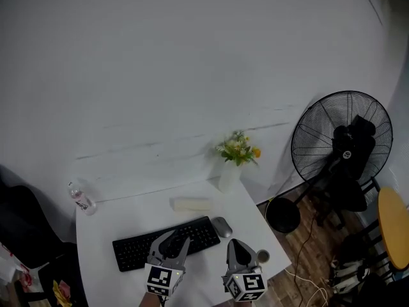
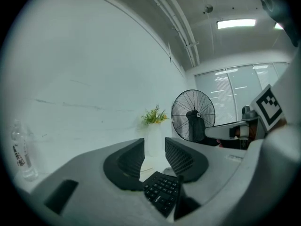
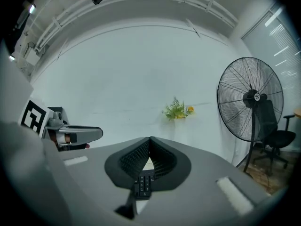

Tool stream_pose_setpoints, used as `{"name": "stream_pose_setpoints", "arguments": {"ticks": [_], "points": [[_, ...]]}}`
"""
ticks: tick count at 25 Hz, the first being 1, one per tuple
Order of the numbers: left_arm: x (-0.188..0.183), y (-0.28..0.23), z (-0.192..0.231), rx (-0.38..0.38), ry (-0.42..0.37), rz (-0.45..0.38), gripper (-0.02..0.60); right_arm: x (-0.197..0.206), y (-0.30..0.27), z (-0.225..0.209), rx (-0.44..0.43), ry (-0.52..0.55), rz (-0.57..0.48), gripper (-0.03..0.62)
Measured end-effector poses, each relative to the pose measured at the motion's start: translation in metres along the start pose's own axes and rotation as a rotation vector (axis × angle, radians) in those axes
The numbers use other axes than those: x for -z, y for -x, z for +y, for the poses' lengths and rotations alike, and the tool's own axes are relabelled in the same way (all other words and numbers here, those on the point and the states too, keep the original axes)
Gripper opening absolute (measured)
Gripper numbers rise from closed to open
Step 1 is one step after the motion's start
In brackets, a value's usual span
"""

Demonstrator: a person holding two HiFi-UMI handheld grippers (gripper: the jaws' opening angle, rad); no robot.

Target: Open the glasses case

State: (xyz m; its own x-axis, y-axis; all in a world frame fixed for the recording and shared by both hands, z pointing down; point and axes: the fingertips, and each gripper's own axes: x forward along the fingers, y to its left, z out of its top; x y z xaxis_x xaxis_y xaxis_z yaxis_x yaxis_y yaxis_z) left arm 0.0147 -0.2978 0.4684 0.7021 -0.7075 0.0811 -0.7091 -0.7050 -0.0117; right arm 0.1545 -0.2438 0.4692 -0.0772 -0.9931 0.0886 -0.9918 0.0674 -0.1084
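I am holding left claw [image 1: 179, 238] released, right claw [image 1: 232, 242] clenched on nothing, at the counter's [image 1: 128, 215] near edge. Risk: reaching across keyboard [image 1: 137, 249], shoving case [image 1: 192, 204] into vase [image 1: 227, 178].

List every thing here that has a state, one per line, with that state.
glasses case: lying flat behind the keyboard, looks closed, untouched.
left gripper: jaws apart, nothing between them.
right gripper: jaws together, empty.
bottle: upright.
vase: upright, holding flowers.
fan: standing upright.
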Motion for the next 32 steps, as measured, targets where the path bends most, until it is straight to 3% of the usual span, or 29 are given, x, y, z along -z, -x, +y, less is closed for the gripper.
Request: {"name": "stream_pose_setpoints", "arguments": {"ticks": [8, 17, 29, 32], "points": [[0.007, -0.043, 0.009, -0.031, 0.04, 0.043, 0.141, -0.001, -0.041, -0.019, -0.045, -0.003, 0.024, 0.008], [0.038, -0.108, 0.014, -0.018, 0.032, 0.133, 0.14, 0.03, -0.089, -0.037, -0.087, -0.028, 0.097, 0.008], [0.092, -0.184, 0.017, 0.043, -0.021, 0.275, 0.14, 0.072, -0.131, -0.051, -0.136, -0.043, 0.175, 0.008], [0.106, -0.192, 0.019, 0.061, -0.083, 0.332, 0.141, 0.077, -0.134, -0.051, -0.143, -0.045, 0.182, 0.008]]}}
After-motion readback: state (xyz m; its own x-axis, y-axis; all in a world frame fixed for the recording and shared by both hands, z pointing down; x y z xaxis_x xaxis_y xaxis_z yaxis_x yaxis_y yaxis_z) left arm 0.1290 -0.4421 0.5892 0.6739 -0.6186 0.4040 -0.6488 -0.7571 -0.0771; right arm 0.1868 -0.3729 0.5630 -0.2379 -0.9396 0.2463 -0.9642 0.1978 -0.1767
